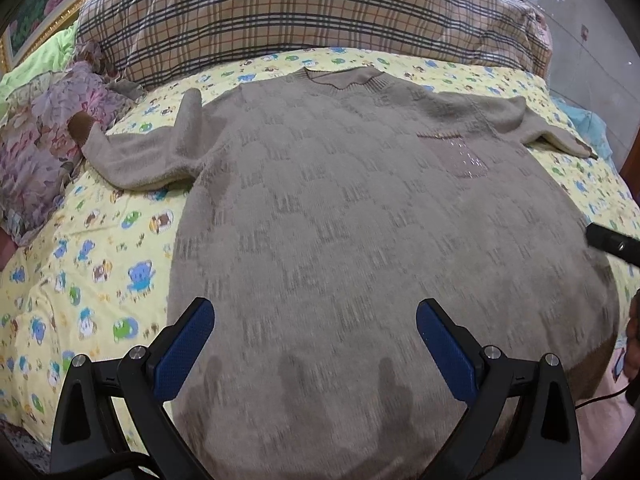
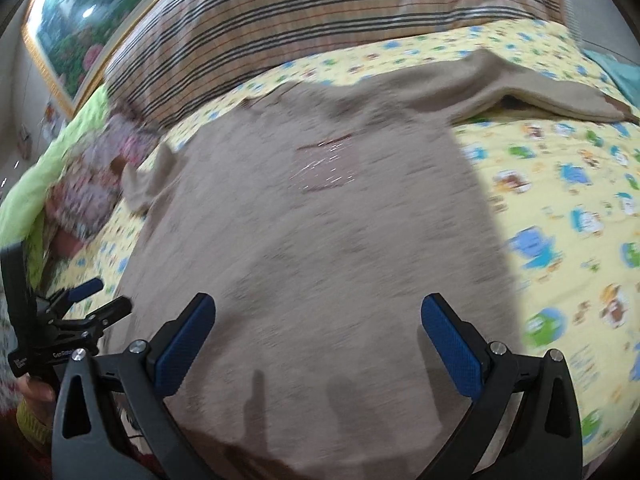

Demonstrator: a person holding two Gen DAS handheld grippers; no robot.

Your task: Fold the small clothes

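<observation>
Sweater [image 1: 340, 200] flat on bed sheet [image 1: 80, 248], left gripper [image 1: 314, 344] and right gripper [image 2: 318, 344] wide apart, empty

So I'm working on a bed [image 1: 100, 240] with a yellow sheet covered in little cartoon animals, blue bears and green ones mostly. Lying flat on it, front side up, is a taupe knit sweater [image 1: 340, 220] with the neck toward the far end and both sleeves bent out to the sides. There's a shiny pocket patch [image 1: 460, 154] on its chest. At the far end a big plaid quilt [image 1: 300, 12] is piled up on the sheet. Off to the left sits a crumpled floral cloth [image 1: 44, 140], and the sweater's left cuff rests against it. A lime green blanket [image 2: 24, 196] lies bunched beyond that.
</observation>
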